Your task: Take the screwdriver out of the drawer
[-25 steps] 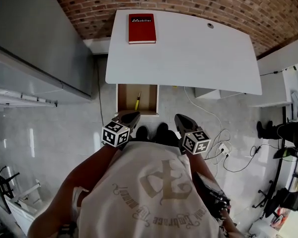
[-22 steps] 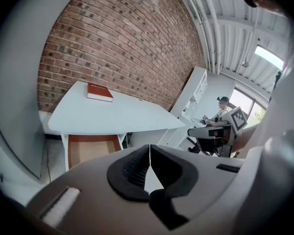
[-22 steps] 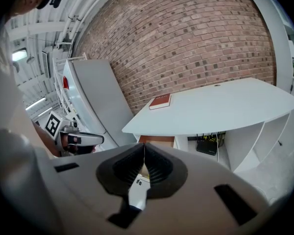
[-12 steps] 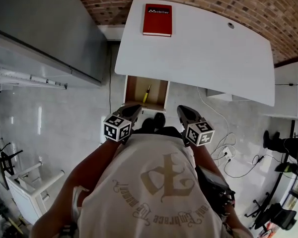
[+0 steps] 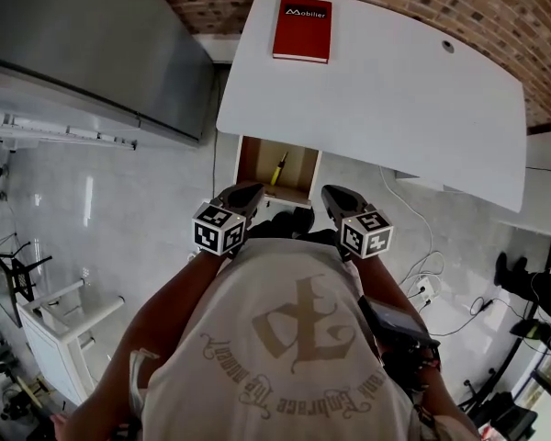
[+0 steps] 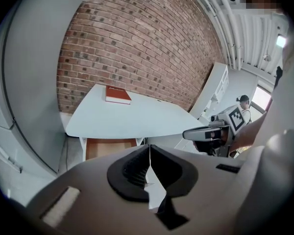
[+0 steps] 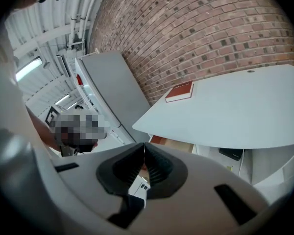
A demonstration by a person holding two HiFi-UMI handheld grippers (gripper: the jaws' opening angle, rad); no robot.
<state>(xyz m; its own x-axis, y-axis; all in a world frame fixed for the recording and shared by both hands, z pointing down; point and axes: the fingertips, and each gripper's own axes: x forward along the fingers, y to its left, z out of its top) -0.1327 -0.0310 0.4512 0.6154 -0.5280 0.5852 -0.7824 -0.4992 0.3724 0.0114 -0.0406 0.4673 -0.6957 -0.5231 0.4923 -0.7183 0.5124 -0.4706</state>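
Standing close to the white desk (image 5: 376, 81), the person holds the left gripper (image 5: 243, 196) and the right gripper (image 5: 335, 198) low in front of the body. Both point toward the open drawer (image 5: 297, 175) under the desk's left end, I think to be ready for reaching in. Each gripper has its jaws pressed together with nothing between them, and neither touches the drawer. Inside the wooden drawer lies the screwdriver (image 5: 279, 168) with its yellow handle; I see nothing else in there. On the desk top, at the far edge, rests a red book (image 5: 302, 29). One gripper must spread its jaws before any grasp is possible.
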